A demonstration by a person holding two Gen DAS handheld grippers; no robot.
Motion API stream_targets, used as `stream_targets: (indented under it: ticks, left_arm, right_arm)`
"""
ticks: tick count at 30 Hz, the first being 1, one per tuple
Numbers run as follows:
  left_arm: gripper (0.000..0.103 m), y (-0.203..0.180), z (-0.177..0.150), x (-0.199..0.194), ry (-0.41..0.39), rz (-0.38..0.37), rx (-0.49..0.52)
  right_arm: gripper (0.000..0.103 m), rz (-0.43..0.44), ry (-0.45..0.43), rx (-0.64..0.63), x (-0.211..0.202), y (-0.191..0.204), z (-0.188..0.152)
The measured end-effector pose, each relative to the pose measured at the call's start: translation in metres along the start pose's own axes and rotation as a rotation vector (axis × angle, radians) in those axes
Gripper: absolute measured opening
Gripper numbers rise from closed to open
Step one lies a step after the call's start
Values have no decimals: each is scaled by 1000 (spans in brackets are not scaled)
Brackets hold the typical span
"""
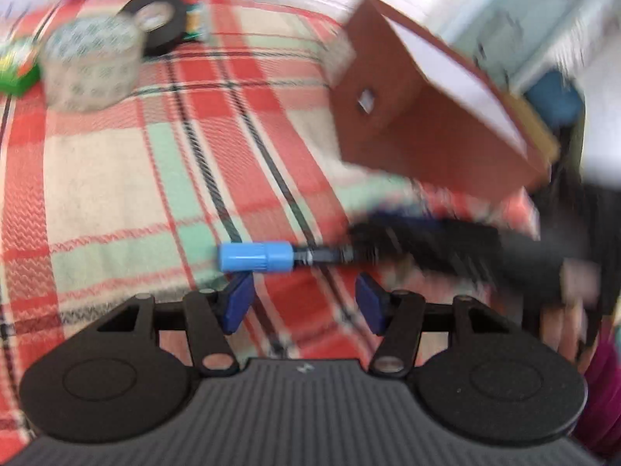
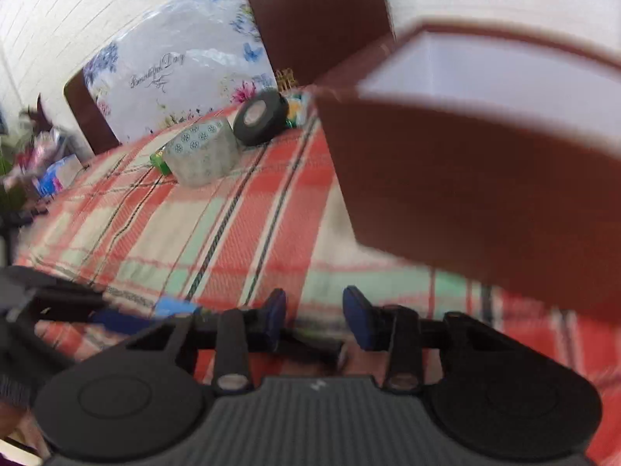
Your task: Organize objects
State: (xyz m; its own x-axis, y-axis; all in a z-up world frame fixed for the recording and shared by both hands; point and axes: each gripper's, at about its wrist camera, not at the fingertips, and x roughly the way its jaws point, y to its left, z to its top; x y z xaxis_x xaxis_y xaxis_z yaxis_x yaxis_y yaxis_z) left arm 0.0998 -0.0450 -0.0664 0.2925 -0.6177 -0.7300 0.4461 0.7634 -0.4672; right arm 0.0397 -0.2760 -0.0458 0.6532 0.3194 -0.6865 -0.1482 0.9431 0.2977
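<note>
both claws gape empty; only the left view shows the marker (image 1: pixel 271 257) whole.

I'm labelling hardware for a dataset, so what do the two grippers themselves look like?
Both look alike. The left gripper and right gripper each have two blue pads on black linkage arms with silver pivot pins, two round black discs, and a ribbed dark grey body bearing a small white mark. No cables or sleeves show clearly.
</note>
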Motion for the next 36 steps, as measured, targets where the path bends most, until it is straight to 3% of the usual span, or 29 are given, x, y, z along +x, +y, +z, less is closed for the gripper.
stream_targets:
  ticks: [3,5,7,8,9,10,11,12,13,16,20,22,25,28,32,34,35,36]
  left_arm:
    - [62,14,11,6,6,-49,-101]
    - [62,11,16,10,9,-39,-95]
    - [60,0,20,15,11,5,-65]
    - [55,-8,20,14,7,29,-41]
    - [34,-15,20,14,9,41,-10]
    - [28,-18,17,14,19,43,18]
    - [25,-22,14,15,16,46,31]
    - [25,-23,11,12,4,60,50]
    - [25,-25,11,8,-6,71,65]
    - [23,-40,30,-12,-71,54,105]
    - [22,-88,75,-52,-230,-18,225]
    - [22,-116,97,-54,-284,-45,278]
    - [21,-149,123,-37,-304,-96,331]
    - [21,-175,137,-1,-282,-96,371]
    - [22,-206,142,55,-199,-104,405]
    - [25,-214,138,76,-162,-83,413]
    - [25,-215,136,83,-149,-74,416]
    - [25,-214,133,84,-144,-72,424]
  right_arm:
    - [36,138,0,100,-17,-8,-22]
    - [38,143,-6,68,-25,1,-36]
    - [42,113,-20,0,-28,17,-44]
    - [46,90,-27,-39,-28,25,-45]
    - [48,64,-32,-87,-28,36,-47]
    - [47,50,-32,-136,-27,46,-48]
    - [43,37,-25,-183,-26,54,-50]
    - [23,-2,-23,-233,-23,63,-53]
    - [23,-54,-39,-276,-22,71,-56]
    - [23,-85,-84,-281,-29,78,-54]
    - [22,-167,-292,-302,-70,84,-26]
    - [21,-213,-410,-278,-93,77,-4]
    - [18,-302,-530,-214,-114,52,24]
    - [18,-359,-538,-137,-112,14,42]
    - [19,-513,-486,-96,-103,-32,44]
    - [26,-577,-470,-59,-101,-53,42]
    - [46,-619,-469,-36,-99,-60,40]
    - [49,-635,-481,-8,-102,-67,36]
